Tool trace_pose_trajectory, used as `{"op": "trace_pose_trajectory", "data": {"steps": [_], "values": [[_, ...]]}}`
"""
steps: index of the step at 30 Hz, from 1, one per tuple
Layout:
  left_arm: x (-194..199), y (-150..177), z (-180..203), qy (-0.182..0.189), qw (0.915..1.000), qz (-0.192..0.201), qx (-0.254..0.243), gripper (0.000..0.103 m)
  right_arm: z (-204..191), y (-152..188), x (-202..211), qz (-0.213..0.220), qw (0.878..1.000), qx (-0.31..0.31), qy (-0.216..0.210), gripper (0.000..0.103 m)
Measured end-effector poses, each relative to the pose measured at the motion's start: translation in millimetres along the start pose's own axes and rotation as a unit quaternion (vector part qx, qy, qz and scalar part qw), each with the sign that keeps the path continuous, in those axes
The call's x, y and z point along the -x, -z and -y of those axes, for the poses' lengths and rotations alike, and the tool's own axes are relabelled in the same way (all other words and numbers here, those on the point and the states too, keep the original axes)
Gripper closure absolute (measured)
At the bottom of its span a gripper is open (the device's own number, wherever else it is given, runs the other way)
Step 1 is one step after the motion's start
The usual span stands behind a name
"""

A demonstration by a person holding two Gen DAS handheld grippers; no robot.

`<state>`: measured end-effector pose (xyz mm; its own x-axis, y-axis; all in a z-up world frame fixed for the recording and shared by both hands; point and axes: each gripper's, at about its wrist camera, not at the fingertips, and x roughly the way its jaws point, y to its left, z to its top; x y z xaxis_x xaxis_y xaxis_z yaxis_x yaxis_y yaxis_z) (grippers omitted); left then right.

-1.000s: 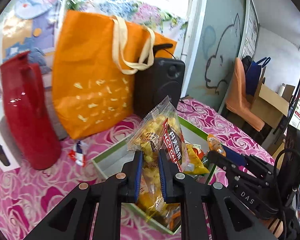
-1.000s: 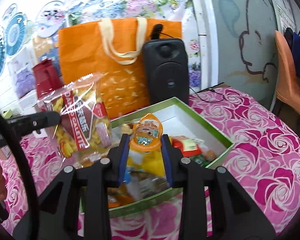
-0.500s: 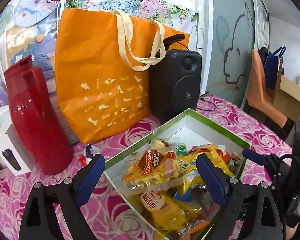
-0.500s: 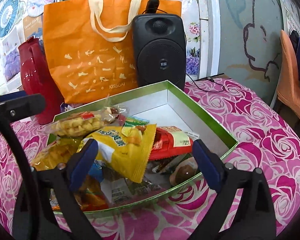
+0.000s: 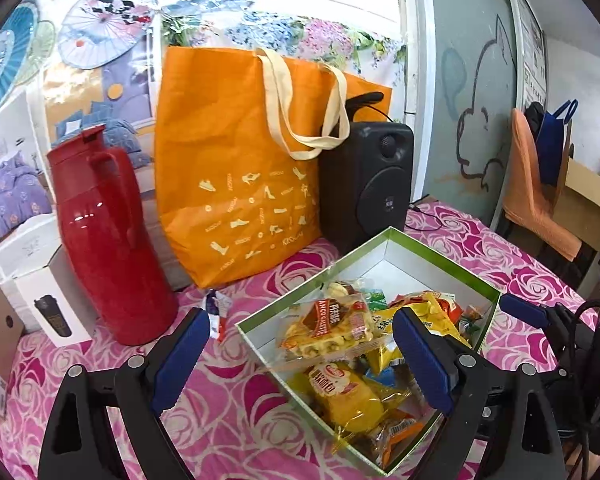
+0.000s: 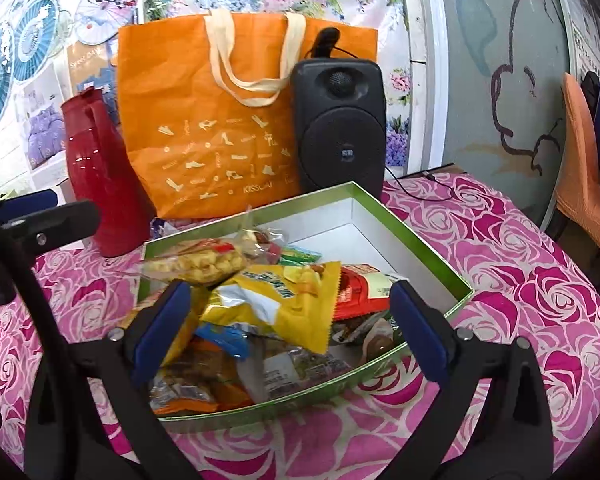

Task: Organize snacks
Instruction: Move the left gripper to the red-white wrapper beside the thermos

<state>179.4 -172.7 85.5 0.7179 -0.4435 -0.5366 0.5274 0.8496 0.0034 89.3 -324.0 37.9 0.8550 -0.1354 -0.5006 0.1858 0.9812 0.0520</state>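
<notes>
A green-rimmed white box (image 5: 428, 242) (image 6: 432, 256) on the pink rose tablecloth holds several snack packets. A clear bag of yellow puffs (image 5: 328, 330) (image 6: 198, 264) lies on top at the box's left. A yellow packet (image 6: 284, 304) (image 5: 428, 316) lies in the middle beside a red one (image 6: 360, 290). My left gripper (image 5: 300, 364) is open and empty over the box's near left corner. My right gripper (image 6: 288, 336) is open and empty above the box's front. One small red and white packet (image 5: 216, 314) lies on the cloth left of the box.
Behind the box stand an orange tote bag (image 5: 240, 184) (image 6: 220, 120), a black speaker (image 5: 368, 184) (image 6: 340, 120) with a cable, and a red thermos jug (image 5: 104, 236) (image 6: 96, 176). A white carton (image 5: 48, 304) sits far left. An orange chair (image 6: 584, 168) stands at the right.
Both grippers opened and dropped their packets into the box: the left let go the puffs bag, the right its orange packet. Both have pulled back a little.
</notes>
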Motion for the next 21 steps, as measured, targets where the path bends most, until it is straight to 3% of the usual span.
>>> {"op": "trace_pose_trajectory", "data": {"steps": [8,16,21], "values": [[21,9,-32,-0.024,0.9995,0.0,0.02,0.008,-36,-3,14,0.002,0.999,0.025,-0.027,0.004],[25,36,-110,-0.092,0.992,-0.022,0.084,0.008,-94,7,9,-0.023,0.993,0.078,-0.084,0.004],[19,57,-150,-0.097,0.9874,-0.036,0.119,0.008,-131,10,-4,-0.045,0.986,0.086,-0.137,0.004]]}}
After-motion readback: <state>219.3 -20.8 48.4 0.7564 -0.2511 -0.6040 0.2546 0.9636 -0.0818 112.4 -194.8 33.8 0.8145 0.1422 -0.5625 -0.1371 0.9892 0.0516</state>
